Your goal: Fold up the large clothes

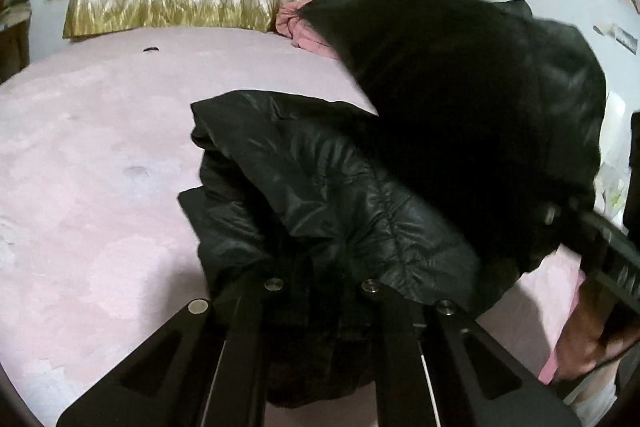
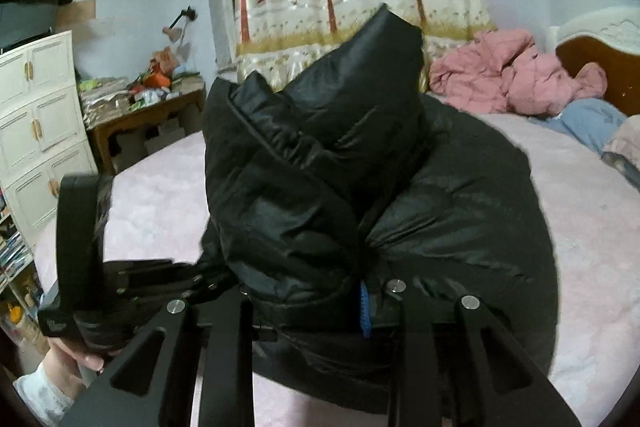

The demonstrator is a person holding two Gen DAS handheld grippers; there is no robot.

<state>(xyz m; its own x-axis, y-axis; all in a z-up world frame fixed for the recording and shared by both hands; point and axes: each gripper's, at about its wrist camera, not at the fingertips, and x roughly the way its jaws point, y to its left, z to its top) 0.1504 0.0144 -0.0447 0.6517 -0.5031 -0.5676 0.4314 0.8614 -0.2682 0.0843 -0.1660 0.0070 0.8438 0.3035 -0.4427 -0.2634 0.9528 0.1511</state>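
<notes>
The pink bed (image 1: 100, 147) filled most of both views, and we had the black puffer jacket (image 1: 328, 179) bunched at the centre of the frame, partly lifted off it. We judged it light, soft and slippery, best taken by a seam or hem. Our left claw (image 1: 320, 287) appeared closed on a fold of the jacket; our right claw (image 2: 320, 291) gripped it too, near a blue tag (image 2: 364, 311). Padding hid the fingertips, and we could not make out sleeves or collar. A pink garment (image 2: 516, 79) lay upper right.
</notes>
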